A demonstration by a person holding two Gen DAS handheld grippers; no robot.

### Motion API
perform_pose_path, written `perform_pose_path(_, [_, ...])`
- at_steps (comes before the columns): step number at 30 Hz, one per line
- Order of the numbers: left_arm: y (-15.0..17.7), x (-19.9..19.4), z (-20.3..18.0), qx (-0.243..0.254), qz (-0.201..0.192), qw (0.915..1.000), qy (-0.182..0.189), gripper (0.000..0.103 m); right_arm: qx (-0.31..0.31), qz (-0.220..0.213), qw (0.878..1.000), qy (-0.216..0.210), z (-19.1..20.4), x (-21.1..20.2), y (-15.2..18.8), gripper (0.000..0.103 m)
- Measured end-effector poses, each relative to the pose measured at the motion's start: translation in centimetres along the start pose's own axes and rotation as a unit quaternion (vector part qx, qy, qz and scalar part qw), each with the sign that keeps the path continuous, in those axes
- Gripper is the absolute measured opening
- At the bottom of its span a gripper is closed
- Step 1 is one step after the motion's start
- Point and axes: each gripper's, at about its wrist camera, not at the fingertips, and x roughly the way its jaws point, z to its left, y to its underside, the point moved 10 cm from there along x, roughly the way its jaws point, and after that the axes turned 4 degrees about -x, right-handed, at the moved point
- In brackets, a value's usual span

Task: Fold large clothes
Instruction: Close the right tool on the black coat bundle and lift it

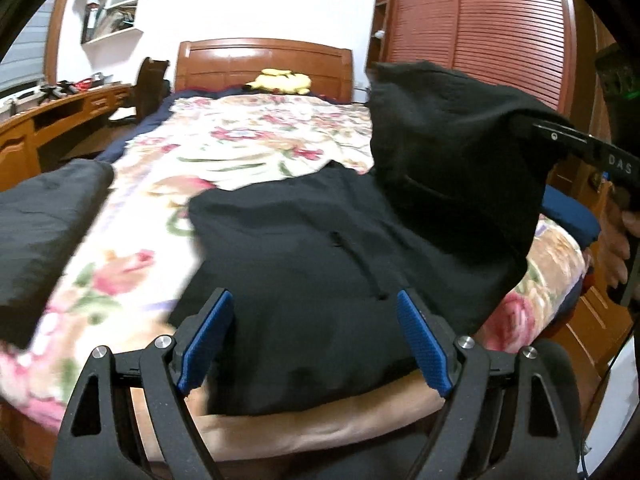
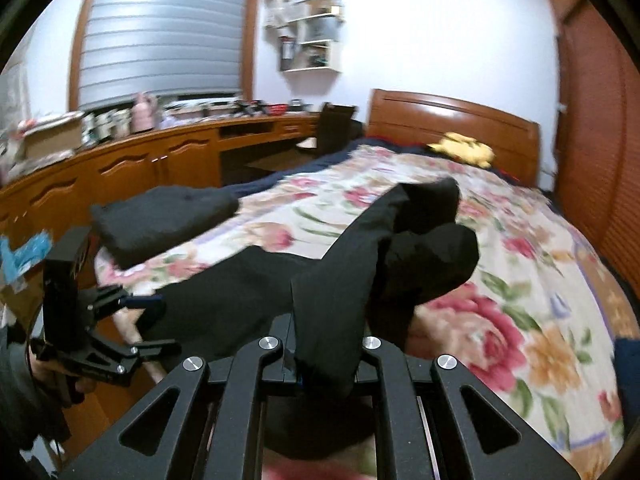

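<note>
A large black garment (image 1: 320,248) lies on the floral bedspread (image 1: 248,136) at the foot of the bed. My left gripper (image 1: 316,316) is open, its blue pads either side of the garment's near edge. My right gripper (image 2: 324,356) is shut on a fold of the black garment (image 2: 352,264) and holds it lifted above the bed; in the left wrist view it (image 1: 532,128) shows at the right with the cloth draped from it. My left gripper (image 2: 152,320) shows open at the left of the right wrist view.
A folded black garment (image 1: 44,232) lies at the bed's left edge. A yellow plush toy (image 1: 280,80) sits by the wooden headboard (image 1: 264,60). A wooden desk and cabinets (image 2: 140,164) run along the left wall; a slatted wardrobe (image 1: 480,20) stands on the right.
</note>
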Motion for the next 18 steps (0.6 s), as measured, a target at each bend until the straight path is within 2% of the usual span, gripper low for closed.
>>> perform_pose_path(6, [0.7,-2.1,4.7,-0.011,-0.004,0.9991,-0.041,0.085,-0.017,-0.002,0.998,-0.056,4.7,4.5,-1.4,0.010])
perform_pose_path(10, [1.3,-3.5,7.8,-0.029,-0.008,0.9976,-0.062,0.085,-0.023,0.017,0.995,-0.094,7.4,9.0,-1.1,0.010])
perform_pose_path(14, [1.8,-4.1,10.2,-0.049,-0.007,0.9959,-0.075,0.085,-0.024,0.047,0.990,-0.128,10.5,12.5,0.3,0.010])
perform_pose_path(18, [2.3,-4.6,11.5,-0.058,-0.006,0.9946,-0.086,0.085,-0.032,0.071,0.988,-0.136,11.9,15.2,1.7,0.010])
